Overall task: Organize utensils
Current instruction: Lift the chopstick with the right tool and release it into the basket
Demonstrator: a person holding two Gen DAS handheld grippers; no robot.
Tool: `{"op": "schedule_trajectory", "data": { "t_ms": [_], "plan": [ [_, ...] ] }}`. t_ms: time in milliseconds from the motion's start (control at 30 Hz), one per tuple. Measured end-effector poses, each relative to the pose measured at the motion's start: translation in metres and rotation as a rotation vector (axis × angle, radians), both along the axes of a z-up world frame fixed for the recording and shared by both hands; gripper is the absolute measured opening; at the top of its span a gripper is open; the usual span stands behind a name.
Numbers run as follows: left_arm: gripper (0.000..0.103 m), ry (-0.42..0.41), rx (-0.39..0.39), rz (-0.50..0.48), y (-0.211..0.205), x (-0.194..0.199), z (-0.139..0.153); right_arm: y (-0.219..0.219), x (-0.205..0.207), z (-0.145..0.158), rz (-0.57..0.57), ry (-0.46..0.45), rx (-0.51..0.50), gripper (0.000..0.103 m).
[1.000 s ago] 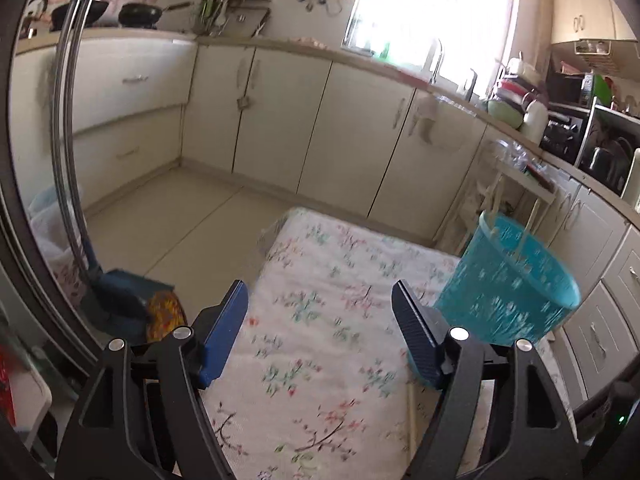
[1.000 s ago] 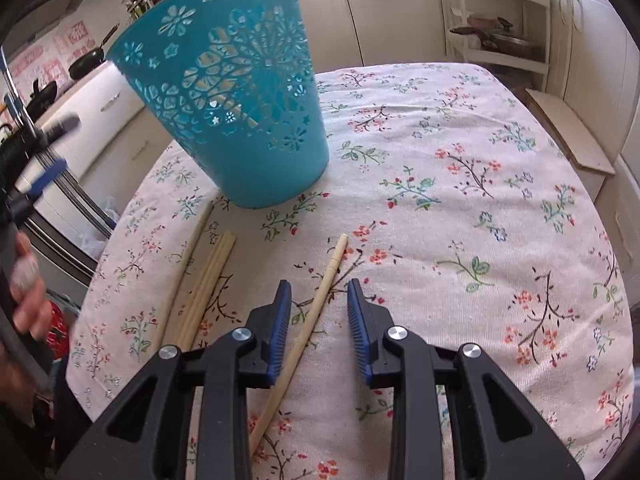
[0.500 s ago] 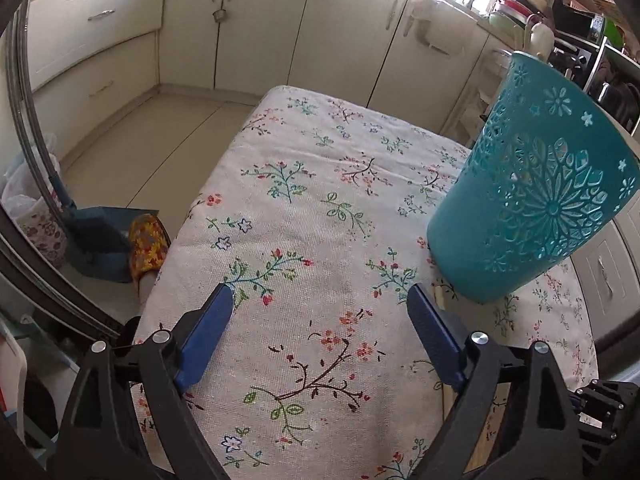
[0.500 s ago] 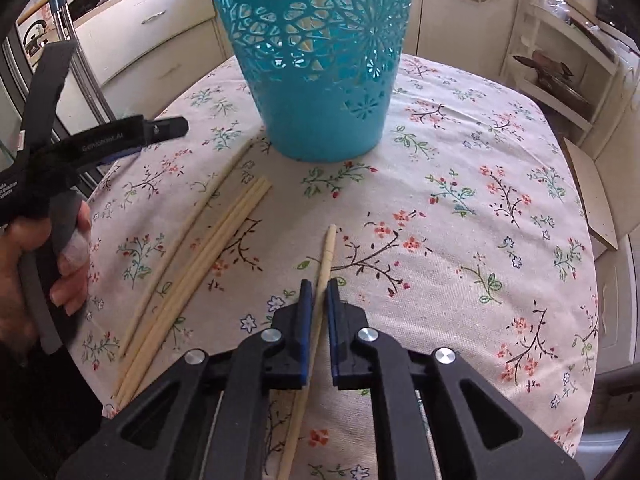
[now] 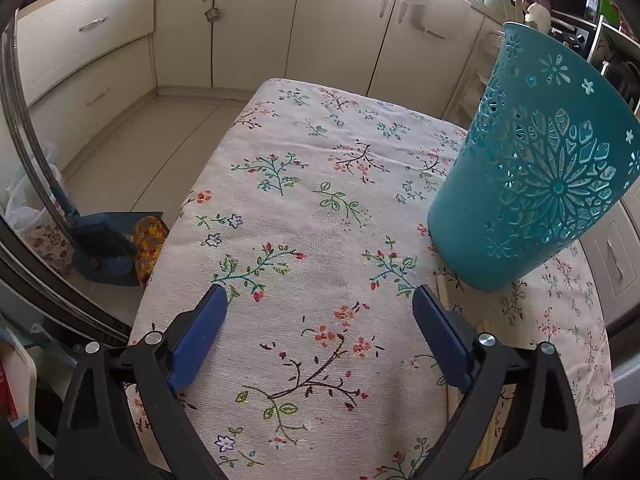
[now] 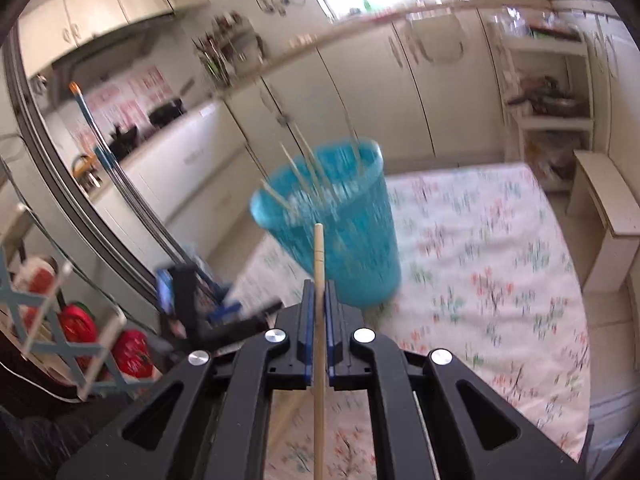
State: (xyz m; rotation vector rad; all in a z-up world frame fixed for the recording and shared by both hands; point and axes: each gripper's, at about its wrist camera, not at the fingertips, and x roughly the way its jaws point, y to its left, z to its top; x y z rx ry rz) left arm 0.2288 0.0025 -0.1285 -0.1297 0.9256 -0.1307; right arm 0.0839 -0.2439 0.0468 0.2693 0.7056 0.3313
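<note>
1. Right wrist view shows my right gripper (image 6: 317, 312) pinching one wooden chopstick (image 6: 318, 256) between its blue pads (image 6: 307, 320); the stick runs straight along the line of my fingers, its tip poking out ahead of them and its tail passing back under the camera.
2. Ahead of that tip and lower stands the teal basket (image 6: 360, 248), upright on the flowered tablecloth (image 6: 500, 280), with several sticks (image 6: 304, 168) already leaning out of its mouth. The picture is smeared, so I cannot say how high above the rim I am.
3. To do this step well, I judge I should bring the tip over the open mouth, tilt the stick steeply downward, and only then ease the pads apart. Letting go while it lies flat risks it bridging the rim or bouncing off.
4. I should aim for a gap between the leaning sticks, so the new one slides down rather than knocking them.
5. My left gripper (image 5: 320, 320) is spread wide and holds nothing, hovering over bare cloth (image 5: 320, 208). The basket (image 5: 532, 200) sits ahead and to the right of its fingers, not touched.
6. More chopsticks (image 5: 444, 292) lie on the cloth just behind the left gripper's right finger, by the basket's foot. I judge they are the next to go in.
7. If the light basket looks likely to tip, the left fingers could steady its wall.
</note>
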Motion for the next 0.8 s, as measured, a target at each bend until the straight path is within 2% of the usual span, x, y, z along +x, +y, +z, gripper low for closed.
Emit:
{"op": "schedule_trajectory", "data": {
  "t_ms": [133, 267, 367, 467, 533, 633, 800],
  "plan": [
    [0.090, -0.001, -0.004, 0.001, 0.000, 0.000, 0.000, 0.012, 0.024, 0.050, -0.027, -0.168, 0.025, 0.006],
    [0.090, 0.002, -0.003, 0.004, 0.001, 0.000, 0.001, 0.028, 0.059, 0.083, -0.111, -0.305, 0.019, 0.006],
    [0.090, 0.002, -0.005, 0.004, 0.001, 0.000, 0.001, 0.040, 0.084, 0.093, -0.211, -0.389, -0.007, 0.006],
    [0.090, 0.001, -0.005, 0.004, 0.001, 0.000, 0.001, 0.047, 0.105, 0.086, -0.302, -0.444, -0.061, 0.006],
    [0.090, 0.002, -0.006, 0.005, 0.001, 0.000, 0.001, 0.053, 0.114, 0.074, -0.328, -0.445, -0.108, 0.006],
    [0.090, 0.004, -0.005, 0.006, 0.001, 0.000, 0.001, 0.056, 0.125, 0.050, -0.323, -0.394, -0.153, 0.006],
    [0.090, 0.006, -0.004, 0.006, 0.001, 0.000, 0.002, 0.055, 0.111, 0.019, -0.274, -0.312, -0.174, 0.006]
  ]
}}
